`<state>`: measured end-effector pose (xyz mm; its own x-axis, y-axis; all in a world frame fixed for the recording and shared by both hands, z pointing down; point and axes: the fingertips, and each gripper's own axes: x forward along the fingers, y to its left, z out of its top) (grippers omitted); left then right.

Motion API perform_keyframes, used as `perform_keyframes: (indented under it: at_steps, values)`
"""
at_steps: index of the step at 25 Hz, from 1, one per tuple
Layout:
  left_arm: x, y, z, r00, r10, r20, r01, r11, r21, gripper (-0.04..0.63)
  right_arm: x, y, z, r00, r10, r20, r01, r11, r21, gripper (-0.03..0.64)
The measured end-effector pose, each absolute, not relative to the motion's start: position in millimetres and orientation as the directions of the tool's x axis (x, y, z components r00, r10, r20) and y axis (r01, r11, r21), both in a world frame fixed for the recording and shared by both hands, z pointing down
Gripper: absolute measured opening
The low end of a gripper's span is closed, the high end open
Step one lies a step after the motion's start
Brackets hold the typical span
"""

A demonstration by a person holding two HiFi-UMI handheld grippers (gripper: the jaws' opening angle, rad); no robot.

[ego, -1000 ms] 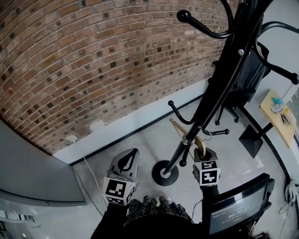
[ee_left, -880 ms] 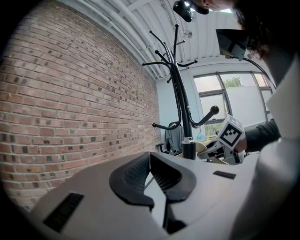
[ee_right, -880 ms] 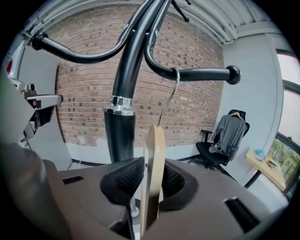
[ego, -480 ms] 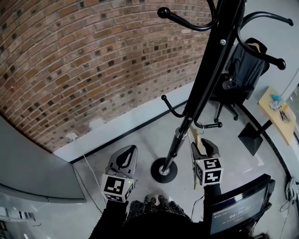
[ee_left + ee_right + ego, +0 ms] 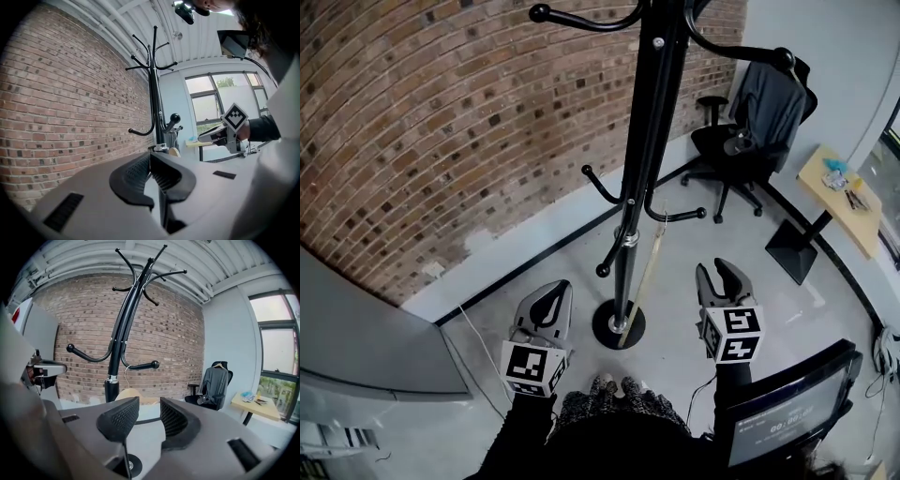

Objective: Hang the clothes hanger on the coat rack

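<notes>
The black coat rack (image 5: 642, 159) stands in front of me. A wooden clothes hanger (image 5: 645, 277) hangs by its wire hook from a lower arm of the rack and slants down beside the pole. My right gripper (image 5: 718, 274) is open and empty, off to the right of the hanger and clear of it. In the right gripper view the hanger (image 5: 127, 393) shows beyond the open right gripper (image 5: 149, 408), under the rack (image 5: 119, 343). My left gripper (image 5: 558, 295) is shut on nothing, left of the rack's base; its pads meet in the left gripper view (image 5: 151, 157).
A brick wall (image 5: 441, 122) runs behind the rack. At the back right stand an office chair with a grey garment (image 5: 741, 141) and a small wooden table (image 5: 839, 202). A monitor (image 5: 787, 412) is at my lower right, a grey panel (image 5: 366, 337) at the left.
My right gripper opened and let go of the hanger, then drew back up and to the right. The hanger now hangs free from the lower arm. My left gripper shifted slightly.
</notes>
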<state>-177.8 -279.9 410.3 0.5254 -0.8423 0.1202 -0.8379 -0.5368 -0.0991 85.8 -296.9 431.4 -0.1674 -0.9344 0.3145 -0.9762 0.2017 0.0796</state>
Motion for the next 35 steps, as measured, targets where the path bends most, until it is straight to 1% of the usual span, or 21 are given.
perform_keyframes:
  at_steps: [6,9,17,21,26,35]
  values:
    - [-162.0,-256.6,402.0,0.503,-0.858,0.099,-0.852,-0.512,-0.108,0.009,101.3,-265.3,425.7,-0.204,-0.931,0.302,-0.97,0.234,0.066,0.143]
    - [-153.4,-243.8,398.0,0.492,-0.867,0.083,-0.861,-0.499,-0.104,0.009,106.3,-251.6,425.7,-0.226,-0.926,0.301,-0.963,0.258,0.072,0.127]
    - [-128.9,-208.4,397.2,0.481,-0.875,0.064,-0.87,-0.485,-0.094,0.009,118.0,-216.6,423.4,-0.276,-0.921,0.276,-0.941,0.317,0.115,0.054]
    - [-119.1,-193.1,395.5,0.483,-0.874,0.058,-0.868,-0.486,-0.102,0.009,124.6,-204.2,420.4,-0.281,-0.926,0.251,-0.942,0.316,0.11,0.012]
    - [-110.3,-178.0,394.1,0.478,-0.876,0.061,-0.87,-0.481,-0.109,0.009,126.6,-188.0,414.1,-0.318,-0.922,0.22,-0.94,0.337,0.051,0.012]
    - [-91.2,-160.8,395.2,0.511,-0.857,0.062,-0.85,-0.515,-0.109,0.009,129.6,-162.6,409.7,-0.322,-0.925,0.201,-0.935,0.344,0.082,0.011]
